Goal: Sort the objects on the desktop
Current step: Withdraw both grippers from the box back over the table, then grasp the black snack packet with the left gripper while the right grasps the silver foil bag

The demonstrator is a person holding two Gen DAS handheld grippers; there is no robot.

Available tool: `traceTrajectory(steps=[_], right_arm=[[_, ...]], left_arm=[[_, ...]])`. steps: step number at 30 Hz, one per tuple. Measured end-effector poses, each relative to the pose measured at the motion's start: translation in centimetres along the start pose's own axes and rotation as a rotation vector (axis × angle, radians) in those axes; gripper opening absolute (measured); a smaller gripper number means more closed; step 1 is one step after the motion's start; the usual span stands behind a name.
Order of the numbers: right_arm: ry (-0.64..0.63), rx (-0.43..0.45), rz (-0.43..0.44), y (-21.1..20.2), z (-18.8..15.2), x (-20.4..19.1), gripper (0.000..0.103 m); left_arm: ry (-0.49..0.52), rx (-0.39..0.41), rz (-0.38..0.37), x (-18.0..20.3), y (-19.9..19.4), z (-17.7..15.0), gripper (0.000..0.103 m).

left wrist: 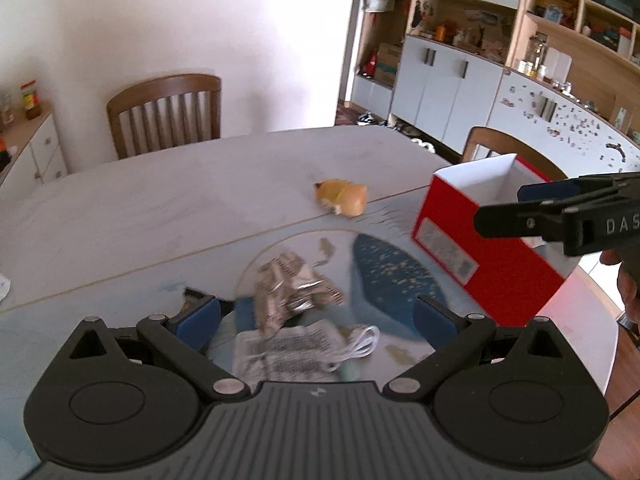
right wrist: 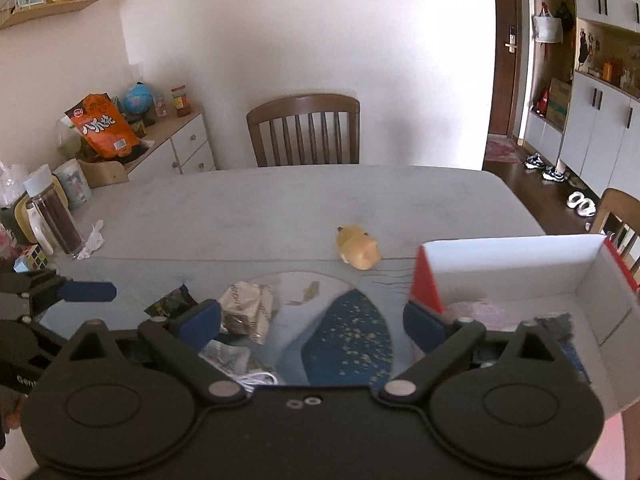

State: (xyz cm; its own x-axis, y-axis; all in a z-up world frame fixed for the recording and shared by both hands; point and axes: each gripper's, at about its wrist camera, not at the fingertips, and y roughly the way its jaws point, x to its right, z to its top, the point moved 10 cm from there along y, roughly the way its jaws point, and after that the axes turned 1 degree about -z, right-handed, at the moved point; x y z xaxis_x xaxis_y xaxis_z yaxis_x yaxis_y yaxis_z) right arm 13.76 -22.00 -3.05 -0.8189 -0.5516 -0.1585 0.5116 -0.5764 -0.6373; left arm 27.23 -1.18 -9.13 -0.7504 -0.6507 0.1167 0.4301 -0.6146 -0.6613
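Home dining room w/ entry hall beside it. Big dining table [right wrist: 280, 200] w/ wooden slat-back chairs [right wrist: 304, 130]. White sideboard [right wrist: 188, 144] against the wall holds a snack bag [right wrist: 104, 126], small globe [right wrist: 136, 100], jars. Floor-to-ceiling cabinet wall [left wrist: 452, 76] w/ open shelves of knick-knacks; shoes [right wrist: 544, 166] on the floor near the front door [right wrist: 506, 48], bags hung nearby.

1. Bright daylight floods both views, and the back wall [right wrist: 300, 40] is washed nearly white.
2. Glare sits on the glossy near part of the worktop [left wrist: 120, 208], which mirrors the light.
3. Motion blur smears the crumpled wrapper [left wrist: 292, 284] and the red box [left wrist: 480, 248].
4. Fisheye bending curves the cabinets [left wrist: 460, 80] and darkens the corners.
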Motion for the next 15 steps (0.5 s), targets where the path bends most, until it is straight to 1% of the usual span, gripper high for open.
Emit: traceTrajectory(steps=[2, 10, 13, 15], right_arm=[[-0.005, -0.008, 0.001, 0.7, 0.1, -0.6, 0.102], [-0.025, -0.046, 0.029, 3.7, -0.4, -2.7, 0.103], [-0.041, -0.025, 0.014, 4.5, -0.3, -3.3, 0.103], [-0.039, -0.029, 0.022, 5.1, -0.4, -3.7, 0.103]], left_arm=[[-0.013, -0.009, 0.007, -0.9, 0.1, -0.4, 0.103], [-0.046, -0.031, 0.030, -3.7, 0.7, -1.5, 0.103], [-0.055, -0.043, 0.034, -4.5, 1.1, -1.9, 0.103], [-0.054, -0.051, 0.038, -4.8, 1.4, -2.1, 0.103]])
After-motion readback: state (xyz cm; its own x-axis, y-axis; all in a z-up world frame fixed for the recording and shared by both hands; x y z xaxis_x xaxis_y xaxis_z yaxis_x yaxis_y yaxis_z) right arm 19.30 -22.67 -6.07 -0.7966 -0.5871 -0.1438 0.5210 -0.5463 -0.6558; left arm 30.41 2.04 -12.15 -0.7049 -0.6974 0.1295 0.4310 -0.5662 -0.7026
